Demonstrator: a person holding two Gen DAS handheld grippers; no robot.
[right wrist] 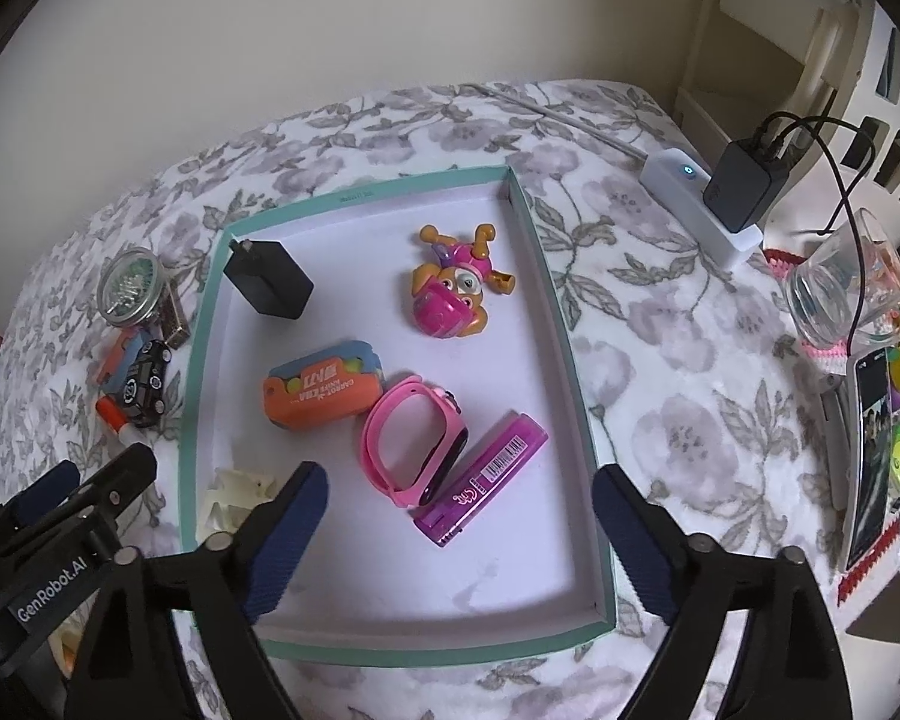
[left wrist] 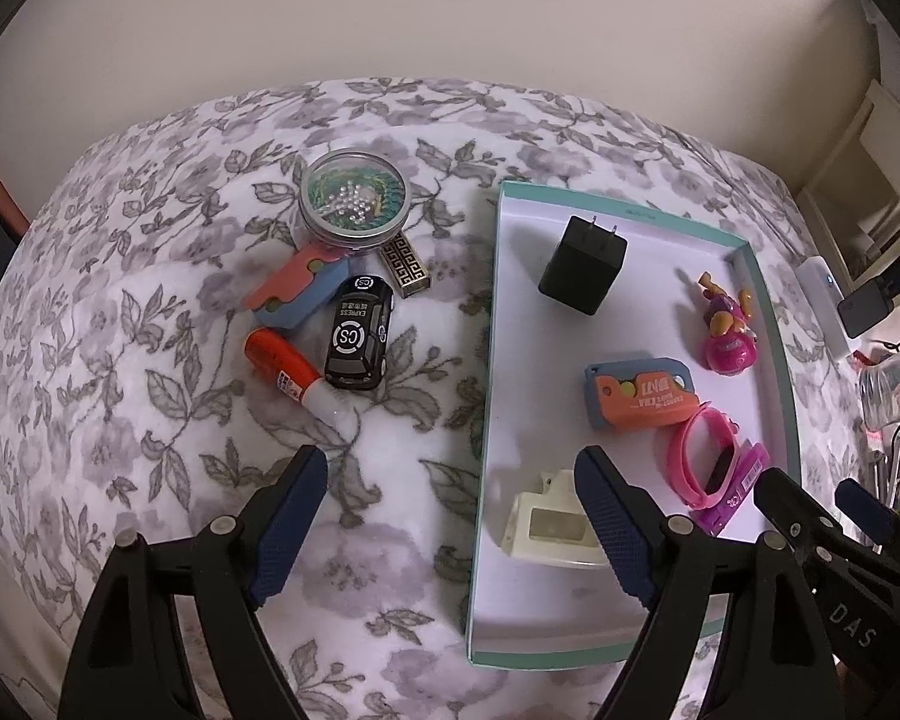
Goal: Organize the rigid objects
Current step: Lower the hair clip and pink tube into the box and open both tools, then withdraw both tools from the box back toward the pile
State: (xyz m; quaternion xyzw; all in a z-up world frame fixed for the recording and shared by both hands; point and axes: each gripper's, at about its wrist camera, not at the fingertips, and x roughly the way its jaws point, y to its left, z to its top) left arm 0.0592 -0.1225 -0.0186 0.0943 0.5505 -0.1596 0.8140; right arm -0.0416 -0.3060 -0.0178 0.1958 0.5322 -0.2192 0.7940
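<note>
A teal-rimmed white tray [left wrist: 491, 324] [right wrist: 576, 354] lies on a floral cloth. In it are a black charger [left wrist: 582, 267] [right wrist: 268, 279], a pink toy dog [left wrist: 727, 330] [right wrist: 453, 285], an orange-and-blue toy knife [left wrist: 639, 394] [right wrist: 324, 387], a pink watch [left wrist: 705, 459] [right wrist: 414, 441], a purple case [right wrist: 480, 483] and a cream clip [left wrist: 549, 525] [right wrist: 234, 495]. Left of the tray lie a black toy car [left wrist: 359, 333], a glue stick [left wrist: 291, 372], a second toy knife [left wrist: 297, 291], a patterned lighter [left wrist: 405, 267] and a round bead tin [left wrist: 354, 198]. My left gripper [left wrist: 450, 480] and right gripper [right wrist: 459, 501] are open and empty.
A white power strip [right wrist: 699, 204] with a black adapter [right wrist: 744, 186] lies right of the tray. A glass jar [right wrist: 840, 288], a phone [right wrist: 870, 444] and small clutter sit at the far right. A wall rises behind the cloth.
</note>
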